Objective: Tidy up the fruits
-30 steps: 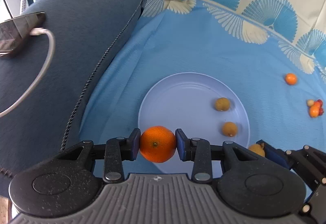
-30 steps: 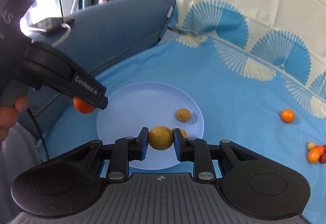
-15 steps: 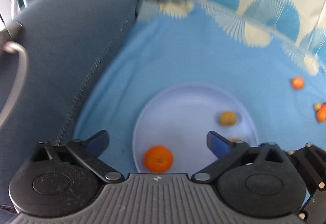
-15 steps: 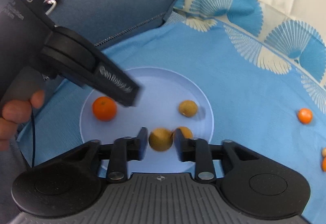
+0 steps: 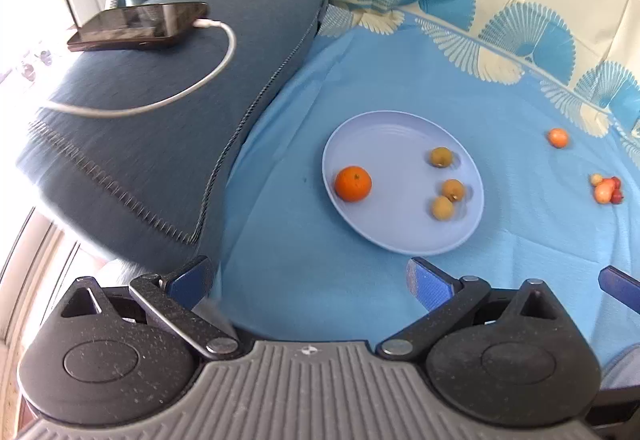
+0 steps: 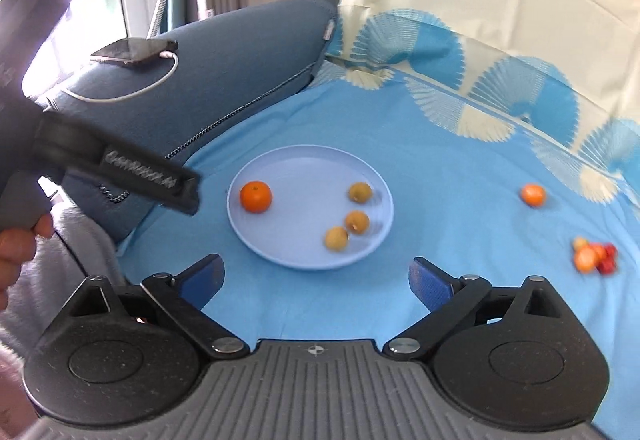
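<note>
A pale blue plate (image 5: 392,136) (image 6: 304,164) lies on the blue cloth. On it sit an orange mandarin (image 5: 353,183) (image 6: 255,196) at the left and three small yellow-brown fruits (image 5: 453,189) (image 6: 356,221) at the right. A small orange fruit (image 5: 557,138) (image 6: 533,195) and a cluster of small red and orange fruits (image 5: 606,189) (image 6: 594,257) lie on the cloth to the right. My left gripper (image 5: 310,280) is open and empty, held back from the plate. My right gripper (image 6: 316,278) is open and empty, in front of the plate.
A dark blue cushion (image 5: 168,112) (image 6: 224,52) rises at the left with a phone (image 5: 138,26) (image 6: 132,50) and white cable on it. A patterned cream and blue sheet (image 5: 500,12) hangs behind. The left gripper's body (image 6: 112,164) crosses the right wrist view's left side.
Both grippers opened: the left dropped the mandarin on the plate, the right released a yellow-brown fruit beside the other two. Both grippers then pulled up and back from the plate.
</note>
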Demonstrator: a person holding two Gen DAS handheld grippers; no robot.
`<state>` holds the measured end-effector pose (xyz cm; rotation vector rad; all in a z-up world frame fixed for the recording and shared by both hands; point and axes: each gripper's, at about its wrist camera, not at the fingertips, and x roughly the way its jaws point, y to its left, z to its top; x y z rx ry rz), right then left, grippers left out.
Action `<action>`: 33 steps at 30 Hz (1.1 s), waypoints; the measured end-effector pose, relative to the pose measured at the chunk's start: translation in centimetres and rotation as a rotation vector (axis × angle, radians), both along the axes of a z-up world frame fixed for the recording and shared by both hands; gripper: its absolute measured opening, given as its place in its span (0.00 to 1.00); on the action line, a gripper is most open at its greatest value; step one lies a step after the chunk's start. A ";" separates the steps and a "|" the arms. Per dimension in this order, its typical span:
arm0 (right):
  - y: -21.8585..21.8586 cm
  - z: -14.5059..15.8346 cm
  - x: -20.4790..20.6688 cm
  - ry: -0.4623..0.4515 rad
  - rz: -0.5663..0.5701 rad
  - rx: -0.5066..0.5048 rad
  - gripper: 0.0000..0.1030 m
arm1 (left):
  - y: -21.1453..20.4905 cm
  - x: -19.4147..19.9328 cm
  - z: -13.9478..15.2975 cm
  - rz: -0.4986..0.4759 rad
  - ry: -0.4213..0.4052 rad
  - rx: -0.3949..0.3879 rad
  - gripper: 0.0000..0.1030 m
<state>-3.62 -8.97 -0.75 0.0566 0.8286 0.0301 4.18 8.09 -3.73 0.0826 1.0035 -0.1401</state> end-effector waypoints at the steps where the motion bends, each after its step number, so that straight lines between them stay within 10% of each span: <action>1: 0.0 0.4 -0.7 -0.004 -0.014 0.007 0.96 | 0.1 -0.9 0.3 0.000 -0.009 -0.003 1.00; 33: 1.0 6.6 -9.7 -0.235 -0.037 -0.018 0.99 | 0.3 -9.3 6.1 -0.047 -0.192 -0.009 1.00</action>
